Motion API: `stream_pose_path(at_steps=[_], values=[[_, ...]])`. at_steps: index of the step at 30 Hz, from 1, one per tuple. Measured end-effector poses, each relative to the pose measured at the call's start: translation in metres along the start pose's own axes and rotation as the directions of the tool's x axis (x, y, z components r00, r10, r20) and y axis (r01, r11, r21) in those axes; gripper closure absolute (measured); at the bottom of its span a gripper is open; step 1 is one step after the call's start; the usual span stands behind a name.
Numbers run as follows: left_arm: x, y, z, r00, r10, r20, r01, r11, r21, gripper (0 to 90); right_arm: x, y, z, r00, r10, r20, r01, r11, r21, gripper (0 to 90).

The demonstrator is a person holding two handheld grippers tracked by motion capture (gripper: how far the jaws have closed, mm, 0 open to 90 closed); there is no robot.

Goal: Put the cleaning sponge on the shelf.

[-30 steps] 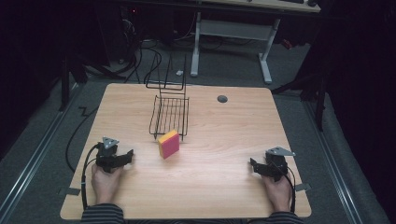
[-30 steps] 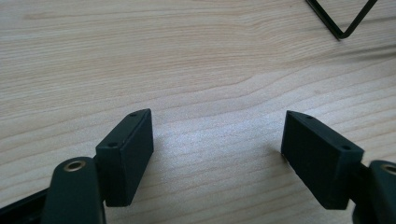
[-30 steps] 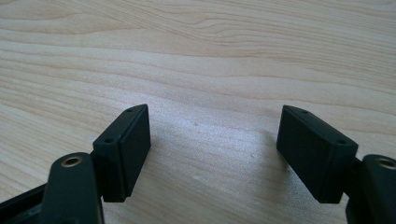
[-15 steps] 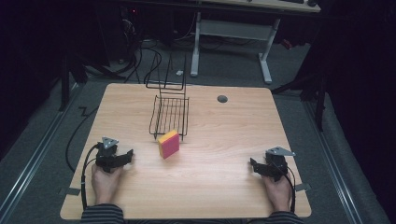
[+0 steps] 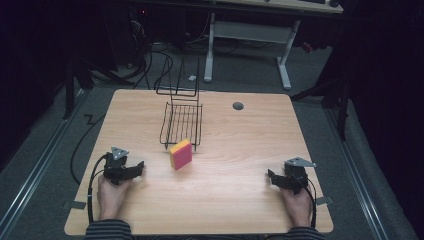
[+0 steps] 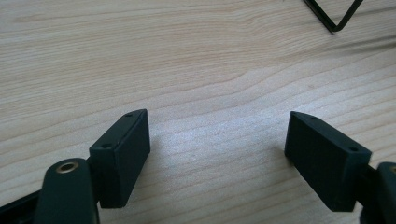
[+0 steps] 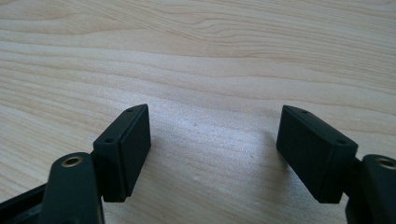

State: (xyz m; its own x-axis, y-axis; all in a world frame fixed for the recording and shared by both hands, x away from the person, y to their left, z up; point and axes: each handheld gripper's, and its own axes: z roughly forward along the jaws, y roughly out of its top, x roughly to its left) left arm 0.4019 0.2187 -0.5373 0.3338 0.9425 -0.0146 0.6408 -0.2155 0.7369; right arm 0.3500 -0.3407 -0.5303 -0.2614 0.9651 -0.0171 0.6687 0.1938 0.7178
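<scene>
A yellow sponge with a pink-red side (image 5: pixel 180 154) stands on edge near the middle of the wooden table (image 5: pixel 240 150), just in front of a black wire rack (image 5: pixel 182 120). At the front left, a hand holds my left gripper (image 5: pixel 139 168) low over the table, pointing right toward the sponge and well short of it. Its jaws (image 6: pixel 217 135) have just been opening and stand wide over bare wood with nothing between them. At the front right, my right gripper (image 5: pixel 271 178) points left. It is open too (image 7: pixel 212 133), over bare wood.
A round dark cable hole (image 5: pixel 238 106) sits at the table's back right. A corner of the wire rack (image 6: pixel 334 18) shows at the top of the left gripper view. Desk legs and cables stand on the floor behind the table.
</scene>
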Motion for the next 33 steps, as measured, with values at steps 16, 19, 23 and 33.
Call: stream_pose_path(at_steps=[16, 19, 23, 33], values=[[0.002, 0.002, 0.000, 0.9999, -0.010, 0.011, 0.009, 0.9999, 0.013, 23.1, 0.000, 0.000, 0.000, 1.0000, -0.002, -0.001, 0.002, 1.000, 0.000, 26.3], [0.002, 0.003, -0.001, 0.9994, -0.022, 0.027, 0.022, 0.9997, 0.008, 22.4, 0.000, 0.000, 0.000, 1.0000, -0.002, -0.001, 0.002, 1.000, 0.000, 26.3], [0.002, 0.005, -0.005, 0.9991, -0.027, 0.031, 0.027, 0.9996, -0.004, 23.8, 0.000, 0.000, 0.000, 1.0000, -0.002, -0.001, 0.002, 1.000, -0.001, 26.2], [0.002, 0.012, -0.017, 0.9959, -0.028, 0.086, 0.029, 0.9995, -0.012, 24.1, 0.000, 0.000, 0.000, 1.0000, -0.004, -0.001, 0.004, 1.000, -0.001, 26.2]])
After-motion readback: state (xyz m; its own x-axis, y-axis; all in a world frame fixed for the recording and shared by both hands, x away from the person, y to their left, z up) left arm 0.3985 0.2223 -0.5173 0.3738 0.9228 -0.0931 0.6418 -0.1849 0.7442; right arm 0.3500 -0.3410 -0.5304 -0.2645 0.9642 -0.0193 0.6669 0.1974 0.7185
